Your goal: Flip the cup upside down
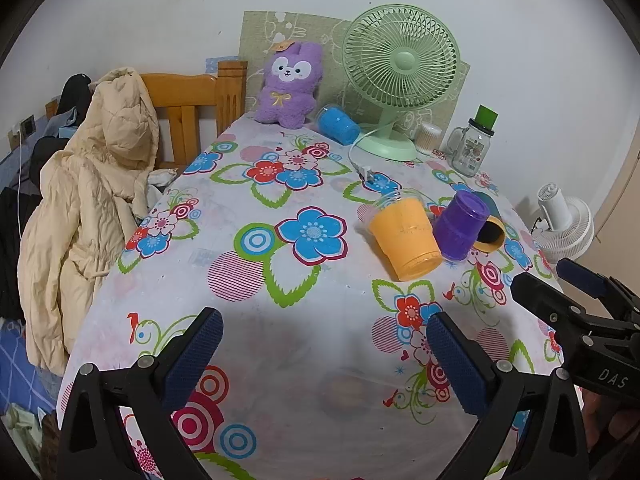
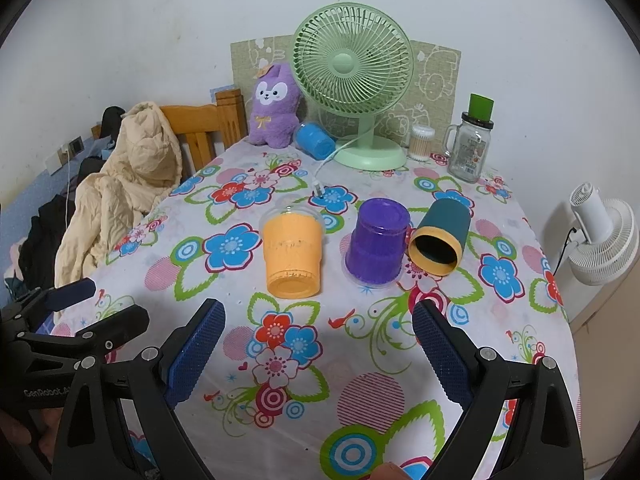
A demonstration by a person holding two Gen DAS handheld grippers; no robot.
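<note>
An orange cup (image 2: pixel 292 254) with a clear dome lid lies on its side on the flowered tablecloth, base toward me; it also shows in the left wrist view (image 1: pixel 406 238). A purple cup (image 2: pixel 378 242) stands upside down right of it (image 1: pixel 460 224). A teal cup with a yellow rim (image 2: pixel 440 242) lies on its side, mouth toward me (image 1: pixel 490 230). A blue cup (image 2: pixel 316 140) lies by the fan (image 1: pixel 338 124). My left gripper (image 1: pixel 324 344) is open and empty, short of the cups. My right gripper (image 2: pixel 318 334) is open and empty, just before the orange and purple cups.
A green desk fan (image 2: pixel 356 80) with its cord, a purple plush toy (image 2: pixel 274 110), a glass mug jar (image 2: pixel 470 152) and a cotton swab jar (image 2: pixel 422 142) stand at the back. A wooden chair with a beige coat (image 2: pixel 132 184) is left. A white fan (image 2: pixel 600 236) stands right.
</note>
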